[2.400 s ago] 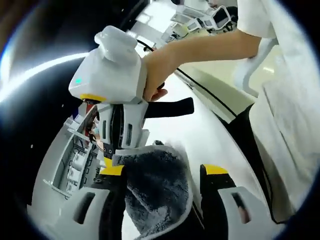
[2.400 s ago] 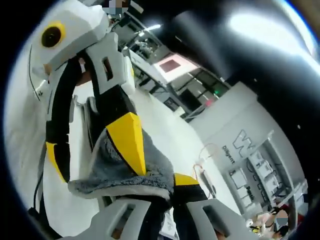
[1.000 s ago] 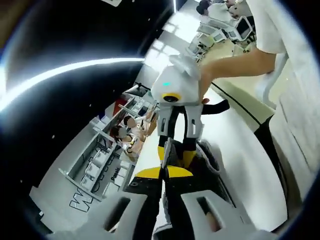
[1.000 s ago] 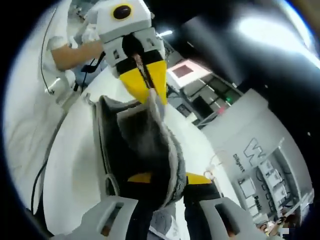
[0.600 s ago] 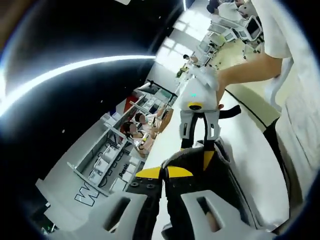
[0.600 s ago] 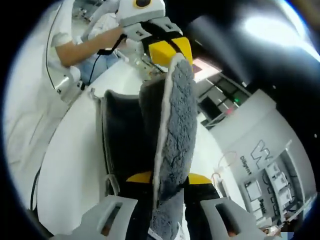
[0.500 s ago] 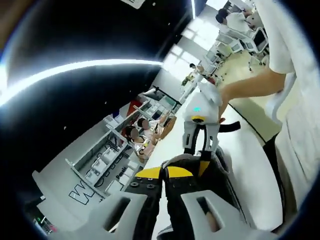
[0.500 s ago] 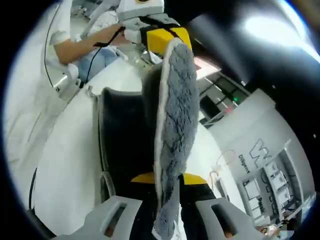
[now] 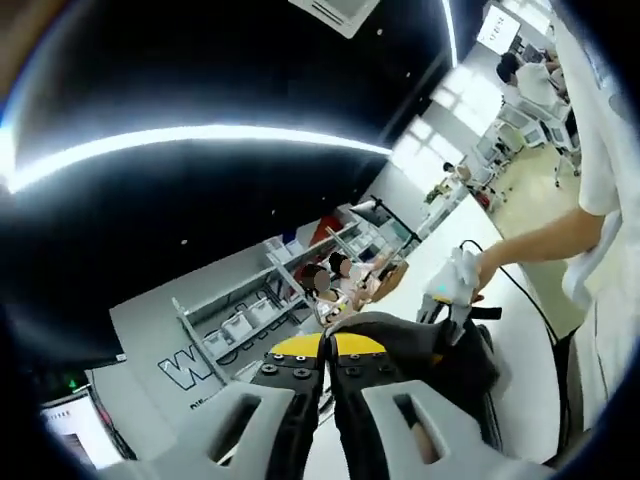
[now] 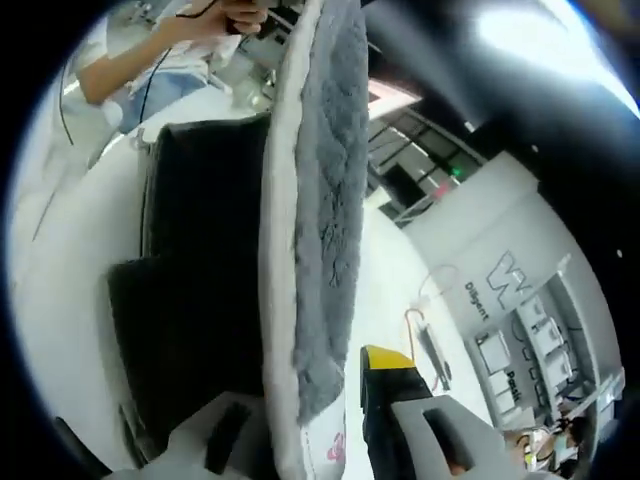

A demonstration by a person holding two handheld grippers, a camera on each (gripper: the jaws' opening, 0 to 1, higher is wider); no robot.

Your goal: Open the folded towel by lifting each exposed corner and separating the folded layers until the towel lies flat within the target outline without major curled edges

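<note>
Left gripper view: the left gripper [image 9: 327,350] has its jaws pressed together, pinching the grey towel [image 9: 420,355], which stretches ahead to the right gripper [image 9: 447,300].

Right gripper view: the right gripper [image 10: 335,400] clamps the towel [image 10: 320,180] edge, which hangs stretched in the air above the white table [image 10: 70,290]. The towel looks unfolded; laying it flat remains.

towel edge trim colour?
Pale white-grey binding on the fluffy grey towel; best seen in the right gripper view.

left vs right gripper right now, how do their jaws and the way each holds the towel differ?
The left gripper has its yellow-tipped jaws pressed together, with dark towel bunched just past the tips. The right gripper shows one yellow-tipped jaw, with the towel's white-bound grey edge running up beside it. Both are shut on the same towel, held stretched above the white table.
</note>
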